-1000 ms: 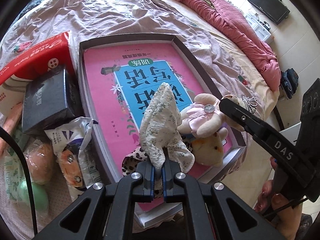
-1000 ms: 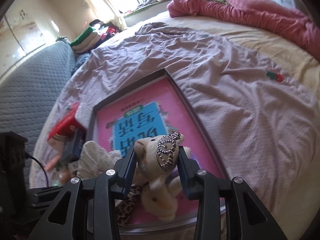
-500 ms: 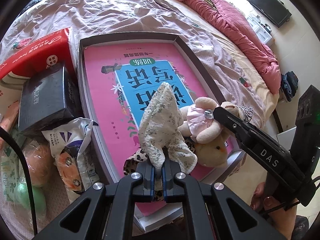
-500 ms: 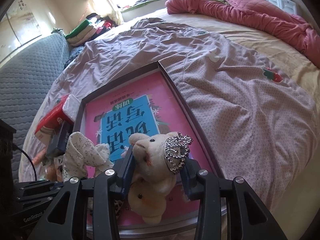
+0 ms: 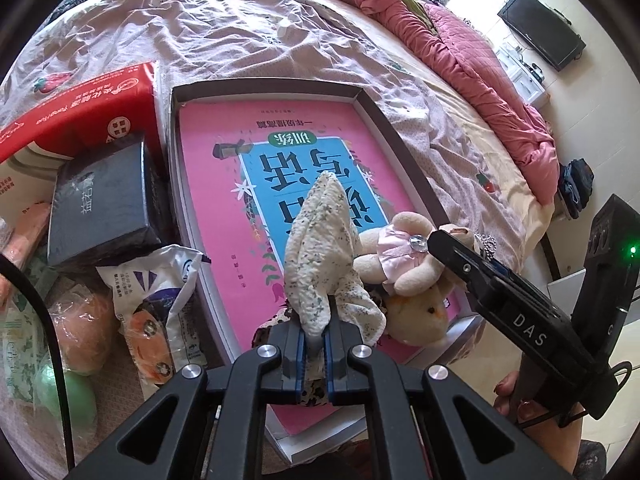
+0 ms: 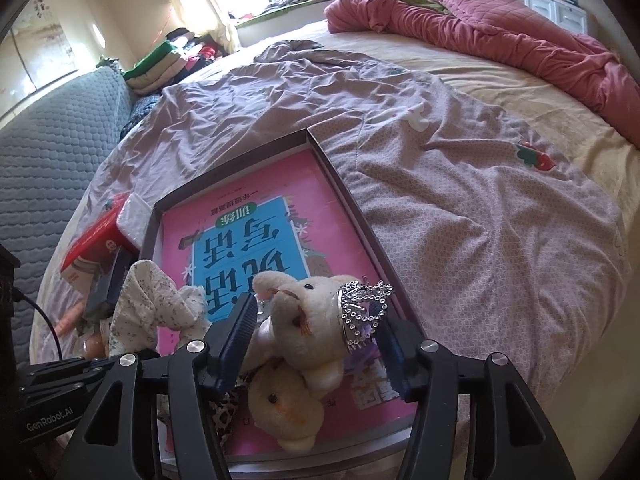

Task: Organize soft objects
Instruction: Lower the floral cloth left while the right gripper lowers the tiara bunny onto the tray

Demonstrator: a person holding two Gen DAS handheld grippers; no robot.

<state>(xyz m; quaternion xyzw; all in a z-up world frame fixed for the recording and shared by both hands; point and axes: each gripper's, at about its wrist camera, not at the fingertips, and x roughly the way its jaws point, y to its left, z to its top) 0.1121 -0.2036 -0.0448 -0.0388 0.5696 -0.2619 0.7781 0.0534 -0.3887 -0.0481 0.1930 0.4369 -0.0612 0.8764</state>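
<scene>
Tray point(image 6: 352, 208) is holding a pink book point(image 6: 256, 216) and plush point(image 6: 308, 332); right gripper point(image 6: 316, 344) is opening around it; left gripper point(image 5: 312, 350) is pinching cloth point(image 5: 320, 256).

- You are looking at a cream plush toy point(image 6: 308, 320) in a pink dress and a glittering silver tiara point(image 6: 362, 312); it is lying on its side at the near end of the shallow box point(image 6: 340, 184), over the pink book cover.
- A yellowish plush chick point(image 6: 286, 404) is lying just under it, touching it.
- A cream floral fabric piece point(image 5: 320, 248) is standing upright, its lower end pinched, its tip pointing up over the box point(image 5: 384, 120).
- A leopard-print soft item point(image 5: 268, 326) is peeking out beneath the floral fabric; its shape is unclear.
</scene>
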